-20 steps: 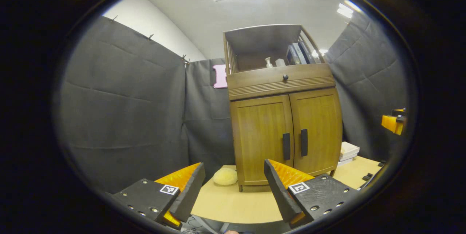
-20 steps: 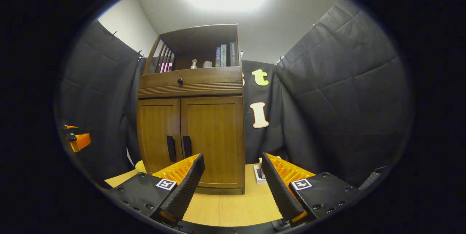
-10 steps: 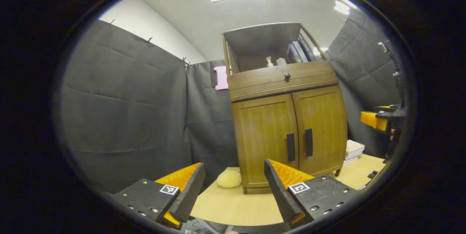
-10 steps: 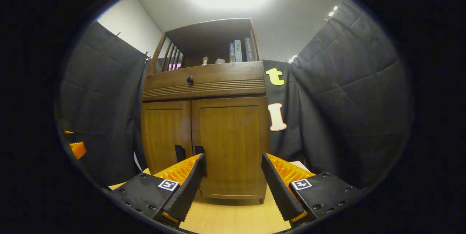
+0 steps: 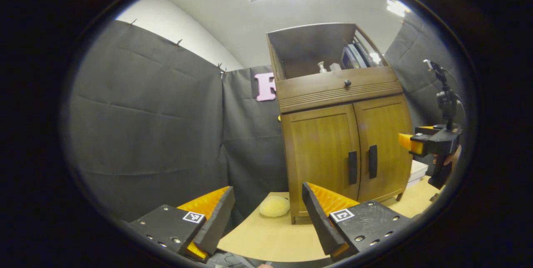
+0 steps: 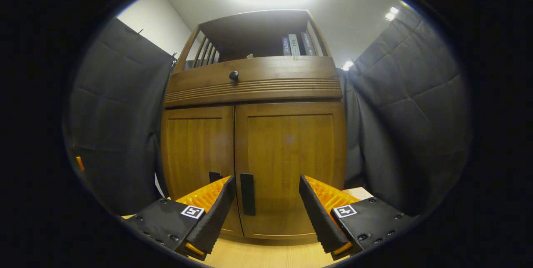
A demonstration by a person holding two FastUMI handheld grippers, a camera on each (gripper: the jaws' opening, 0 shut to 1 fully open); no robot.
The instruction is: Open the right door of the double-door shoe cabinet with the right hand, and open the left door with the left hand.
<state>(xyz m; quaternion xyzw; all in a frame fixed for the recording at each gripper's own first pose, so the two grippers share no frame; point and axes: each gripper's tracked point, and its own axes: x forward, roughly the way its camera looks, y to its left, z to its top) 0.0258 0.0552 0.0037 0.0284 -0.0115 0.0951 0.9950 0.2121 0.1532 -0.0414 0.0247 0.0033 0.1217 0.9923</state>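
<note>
Now the shoe cabinet [image 6: 254, 134] is seen far larger in the right gripper view than a second ago, so the right gripper [image 6: 266, 205] has been carried close to it; in the left gripper view the same gripper [image 5: 410, 143] is seen level with the doors, just beside the cabinet's right edge. Both doors are shut, so neither opening has been started; the approach to the right door [image 6: 291, 168] is judged nearly done. The right gripper's fingers are spread wide with nothing between them. The right door's dark vertical handle [image 6: 247, 194] is seen between the fingertips, nearer the left one, and is not yet touched. The left door's handle [image 6: 215, 176] is partly hidden behind that left finger. The left gripper [image 5: 268, 214] is held back over the table [image 5: 266, 239], well apart from the cabinet, its fingers likewise wide and empty. The left door [image 5: 322, 155] and its handle [image 5: 352, 167] lie up and to the right of it.
</note>
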